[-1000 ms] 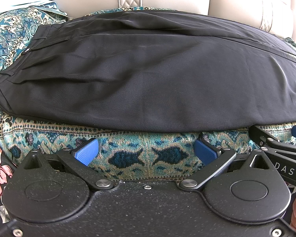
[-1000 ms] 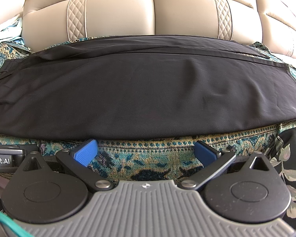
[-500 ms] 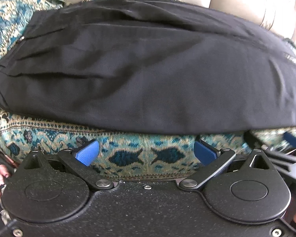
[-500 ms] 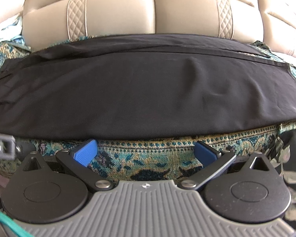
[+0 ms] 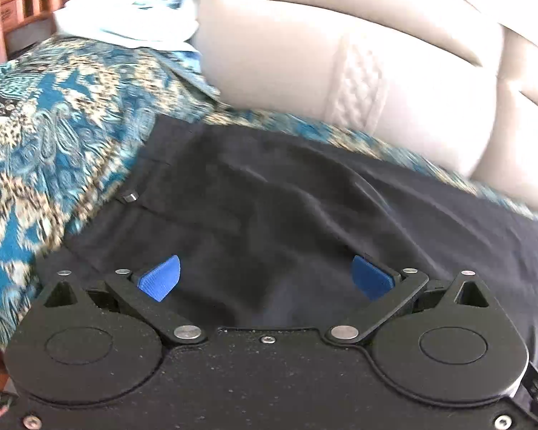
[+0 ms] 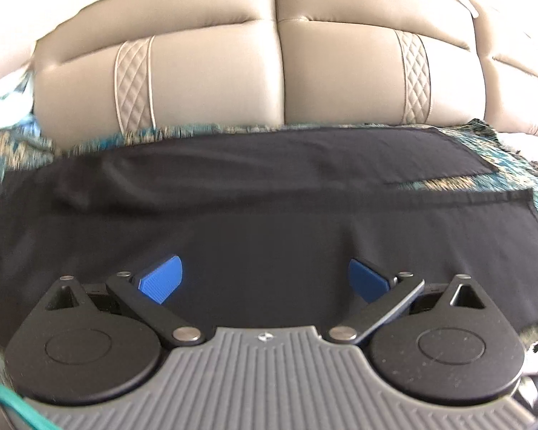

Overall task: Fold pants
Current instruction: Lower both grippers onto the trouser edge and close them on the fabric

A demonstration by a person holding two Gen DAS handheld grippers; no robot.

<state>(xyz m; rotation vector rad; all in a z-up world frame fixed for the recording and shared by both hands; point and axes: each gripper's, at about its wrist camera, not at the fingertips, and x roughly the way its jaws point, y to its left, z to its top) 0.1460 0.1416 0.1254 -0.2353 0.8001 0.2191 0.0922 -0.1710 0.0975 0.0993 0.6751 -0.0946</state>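
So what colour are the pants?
Black pants, clearest in the right wrist view.

I saw the black pants (image 5: 305,215) spread lengthwise across the patterned teal cover (image 5: 53,136), lying flat in front of the beige sofa backrest (image 6: 276,79). Waistband end with a small metal clasp (image 5: 130,197) sat at the left; creases ran through the upper fabric. In the right wrist view the pants (image 6: 269,222) lay folded leg over leg, hems at the right slightly offset, cover showing between them
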